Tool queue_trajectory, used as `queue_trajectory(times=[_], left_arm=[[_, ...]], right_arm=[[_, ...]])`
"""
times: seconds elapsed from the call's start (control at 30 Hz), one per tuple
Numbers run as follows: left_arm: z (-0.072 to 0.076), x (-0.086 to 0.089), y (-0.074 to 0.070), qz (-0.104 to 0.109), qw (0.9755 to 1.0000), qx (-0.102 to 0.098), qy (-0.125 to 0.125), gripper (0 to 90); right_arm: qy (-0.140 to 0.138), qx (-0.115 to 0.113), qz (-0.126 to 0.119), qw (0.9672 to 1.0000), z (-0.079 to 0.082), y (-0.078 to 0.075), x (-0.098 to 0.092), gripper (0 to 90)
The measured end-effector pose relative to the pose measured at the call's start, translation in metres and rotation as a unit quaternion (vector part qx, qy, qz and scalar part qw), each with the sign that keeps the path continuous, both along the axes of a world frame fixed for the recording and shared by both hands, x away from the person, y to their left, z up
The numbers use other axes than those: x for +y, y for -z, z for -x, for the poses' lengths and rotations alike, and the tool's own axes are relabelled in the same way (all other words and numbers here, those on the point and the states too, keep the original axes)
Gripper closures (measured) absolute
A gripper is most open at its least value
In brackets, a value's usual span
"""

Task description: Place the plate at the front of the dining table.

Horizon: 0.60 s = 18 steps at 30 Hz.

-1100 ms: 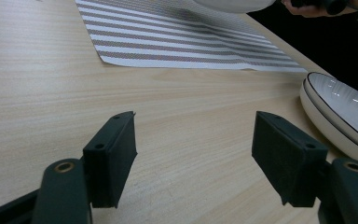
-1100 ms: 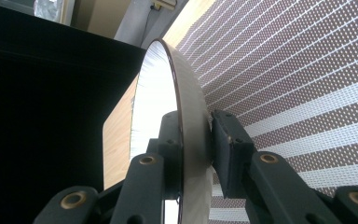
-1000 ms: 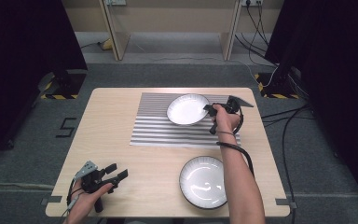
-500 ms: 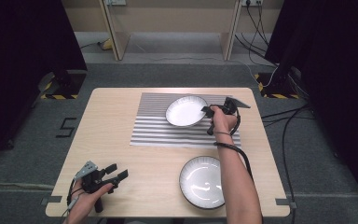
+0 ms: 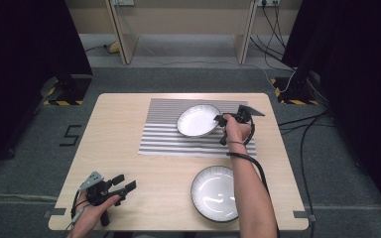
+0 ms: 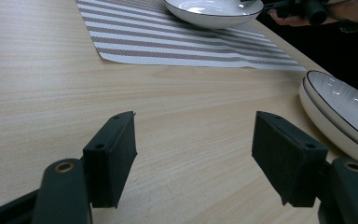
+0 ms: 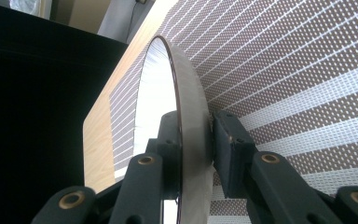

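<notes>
R gripper (image 5: 220, 120) has its jaws clamped on the rim of the white bowl (image 5: 197, 120) — in the right gripper view one pad sits inside the bowl (image 7: 175, 116), the other presses on the outer wall, rim pinched between them. From above, the bowl is over the striped placemat (image 5: 163, 136), toward the mat's far right part, w/ the R hand (image 5: 235, 130) just beside it on the right. Bowl looks tilted a bit, right edge at the gripper; can't tell for sure whether its base touches the mat. Cable runs back from the gripper along the forearm.

L gripper (image 5: 119, 186) is near the table's front left corner, well apart from both dishes, in the L hand (image 5: 96, 206). Its jaws stand wide apart w/ nothing between them — in the left gripper view just bare wood tabletop (image 6: 51, 84) shows between the two black pads. It points across the table toward the right side.

A 2nd dish, the ribbed plate (image 5: 214, 192), lies flat on the bare wood at the front right, near the R forearm and well apart from the mat. In the left gripper view its rim (image 6: 335, 112) shows at the right edge, w/ a dark line round the lip; it may be two stacked, can't tell.

Table (image 5: 124, 163) is light wood; grey floor round it, cables at the right.
</notes>
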<state>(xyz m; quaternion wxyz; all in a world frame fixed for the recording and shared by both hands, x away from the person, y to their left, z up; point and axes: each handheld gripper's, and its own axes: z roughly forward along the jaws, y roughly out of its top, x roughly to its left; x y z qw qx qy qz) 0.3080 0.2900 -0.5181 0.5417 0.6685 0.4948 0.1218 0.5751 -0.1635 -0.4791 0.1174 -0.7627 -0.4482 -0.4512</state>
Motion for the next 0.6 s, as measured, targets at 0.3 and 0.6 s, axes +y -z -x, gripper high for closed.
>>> queue_trajectory(times=[0.3,0.6], left_arm=[[0.0,-0.0004,0.0006,0.0,1.0,0.001,0.0,30.0],[0.0004,-0.0005,0.0006,0.0,1.0,0.001,0.001,30.2]], right_arm=[[0.001,0.002,-0.007,1.0,0.0002,0.0046,-0.0025,73.8],[0.003,0.008,0.008,0.9999,0.0006,0.0092,-0.0041,76.2]])
